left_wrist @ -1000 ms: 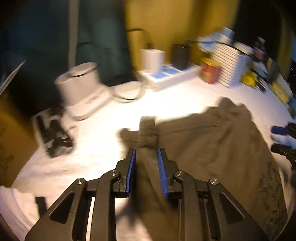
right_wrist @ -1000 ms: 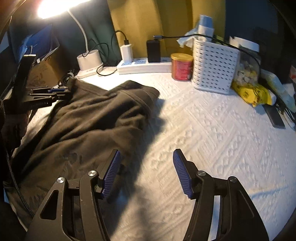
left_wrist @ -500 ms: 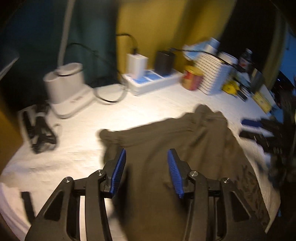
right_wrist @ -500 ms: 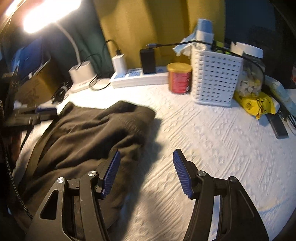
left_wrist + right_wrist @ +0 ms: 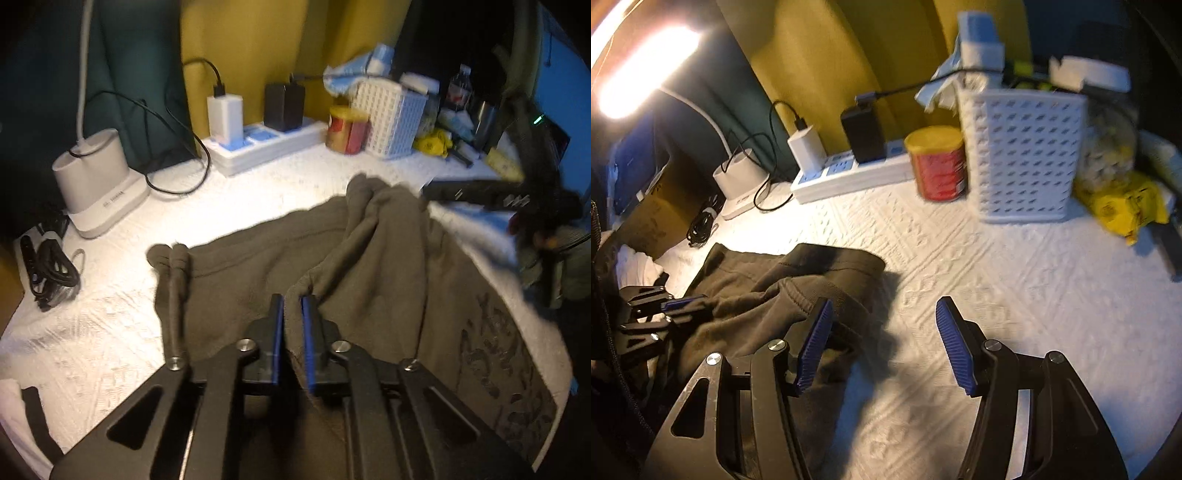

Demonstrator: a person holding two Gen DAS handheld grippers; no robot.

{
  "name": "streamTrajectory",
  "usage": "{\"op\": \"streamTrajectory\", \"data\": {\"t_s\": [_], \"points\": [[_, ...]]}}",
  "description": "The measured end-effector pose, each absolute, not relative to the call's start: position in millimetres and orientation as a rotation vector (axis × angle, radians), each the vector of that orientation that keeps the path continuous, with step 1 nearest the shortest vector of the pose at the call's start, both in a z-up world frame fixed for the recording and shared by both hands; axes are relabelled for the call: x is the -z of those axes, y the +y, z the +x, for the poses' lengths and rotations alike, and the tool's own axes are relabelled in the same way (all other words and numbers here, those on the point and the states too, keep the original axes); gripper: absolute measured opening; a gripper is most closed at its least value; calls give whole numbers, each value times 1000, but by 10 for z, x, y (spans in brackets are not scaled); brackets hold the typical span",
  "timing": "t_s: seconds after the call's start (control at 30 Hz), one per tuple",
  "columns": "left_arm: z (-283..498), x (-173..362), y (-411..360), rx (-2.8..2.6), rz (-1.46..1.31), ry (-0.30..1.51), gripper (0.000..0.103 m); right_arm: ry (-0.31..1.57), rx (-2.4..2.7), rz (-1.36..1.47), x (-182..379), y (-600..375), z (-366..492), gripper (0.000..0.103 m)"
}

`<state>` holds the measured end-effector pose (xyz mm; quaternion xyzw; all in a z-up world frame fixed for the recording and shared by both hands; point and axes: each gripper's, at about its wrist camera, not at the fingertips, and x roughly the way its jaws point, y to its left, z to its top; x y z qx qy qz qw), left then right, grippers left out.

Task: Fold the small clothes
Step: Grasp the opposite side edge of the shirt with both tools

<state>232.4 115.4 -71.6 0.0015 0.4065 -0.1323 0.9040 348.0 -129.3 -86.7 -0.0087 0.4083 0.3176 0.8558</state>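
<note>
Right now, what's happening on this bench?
A person is folding a dark olive garment on a white textured cover, working a handheld gripper in each hand. The left gripper is shut on a bunched ridge of the fabric, pulling it up off the surface. The right gripper is open with nothing between its pads; its left pad is over the garment's edge, its right pad over bare cover. A power strip, a red can and a white basket stand along the back.
</note>
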Motion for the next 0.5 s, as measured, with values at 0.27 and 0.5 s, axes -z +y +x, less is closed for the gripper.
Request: {"op": "streamTrajectory", "data": {"t_s": [0.27,0.5], "points": [[2180,420,1293,246,-18,747,7,938,-727,-13,973,-1041,3618,37],[2191,242,1491,210,-45,692,7,870,-769,-32,783,-873,3640,7]]}}
